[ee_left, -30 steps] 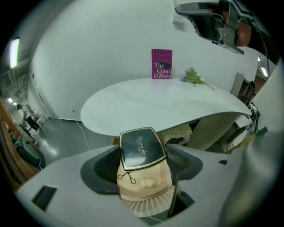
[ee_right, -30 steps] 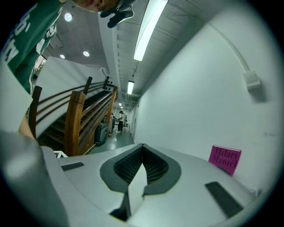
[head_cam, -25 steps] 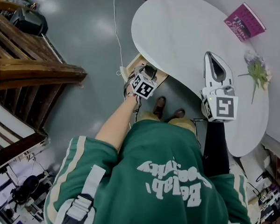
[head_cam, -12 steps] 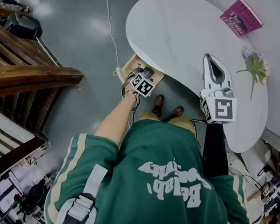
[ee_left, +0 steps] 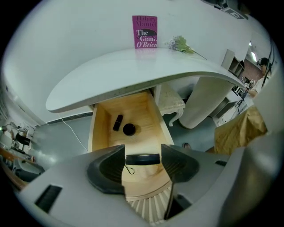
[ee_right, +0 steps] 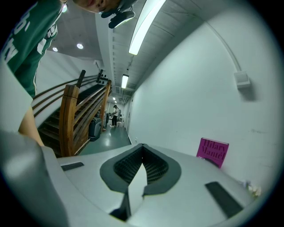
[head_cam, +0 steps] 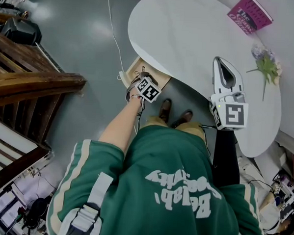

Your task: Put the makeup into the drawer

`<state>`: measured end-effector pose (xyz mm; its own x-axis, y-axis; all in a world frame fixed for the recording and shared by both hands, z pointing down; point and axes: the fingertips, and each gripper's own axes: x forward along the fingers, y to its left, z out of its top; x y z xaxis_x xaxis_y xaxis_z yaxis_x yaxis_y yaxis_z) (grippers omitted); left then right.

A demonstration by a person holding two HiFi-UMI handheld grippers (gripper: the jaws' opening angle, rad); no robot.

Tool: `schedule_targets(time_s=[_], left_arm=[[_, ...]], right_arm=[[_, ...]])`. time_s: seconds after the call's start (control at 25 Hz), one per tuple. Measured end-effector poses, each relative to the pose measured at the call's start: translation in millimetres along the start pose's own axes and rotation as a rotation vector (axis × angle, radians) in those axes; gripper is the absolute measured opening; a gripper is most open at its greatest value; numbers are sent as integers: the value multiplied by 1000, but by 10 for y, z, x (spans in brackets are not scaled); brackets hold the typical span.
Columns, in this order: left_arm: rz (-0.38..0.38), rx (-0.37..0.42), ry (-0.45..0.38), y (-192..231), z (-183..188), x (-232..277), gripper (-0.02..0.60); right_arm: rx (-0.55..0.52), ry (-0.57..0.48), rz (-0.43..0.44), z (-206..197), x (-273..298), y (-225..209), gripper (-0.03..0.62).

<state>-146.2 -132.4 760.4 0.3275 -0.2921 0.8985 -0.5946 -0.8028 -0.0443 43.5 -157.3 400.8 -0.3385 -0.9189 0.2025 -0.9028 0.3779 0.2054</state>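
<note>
Makeup jar (ee_left: pixel 143 159) pinched in the left tool's (ee_left: pixel 143 155) just-narrowed jaws above the drawer (ee_left: pixel 148 116) (right tool (ee_right: pixel 141 153) closed, empty)

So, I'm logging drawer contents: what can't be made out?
Left gripper view: black flat case in left claw, whose jaws have just been closing; edgewise, type unclear.
Same view: black tube and black round pot in wooden drawer; too small.
Head view: drawer interior mostly behind that claw and white tabletop.

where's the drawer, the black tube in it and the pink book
drawer (ee_left: pixel 100 128): left gripper view, left inner wall
black tube (ee_left: pixel 117 122): left gripper view, middle of body
pink book (ee_left: pixel 144 32): left gripper view, front cover
</note>
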Motion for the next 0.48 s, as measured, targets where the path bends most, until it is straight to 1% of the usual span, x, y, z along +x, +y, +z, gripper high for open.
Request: schedule_targets(time_s=[0.04, 0.2, 0.48], left_arm=[[5, 4, -4, 1, 7, 0, 276], [10, 19, -6, -8, -8, 3, 278], [19, 11, 3, -20, -107, -26, 278]], right_arm=[[0, 1, -1, -4, -6, -7, 9], [1, -1, -1, -10, -20, -15, 9], [-1, -6, -1, 4, -56, 15, 9]])
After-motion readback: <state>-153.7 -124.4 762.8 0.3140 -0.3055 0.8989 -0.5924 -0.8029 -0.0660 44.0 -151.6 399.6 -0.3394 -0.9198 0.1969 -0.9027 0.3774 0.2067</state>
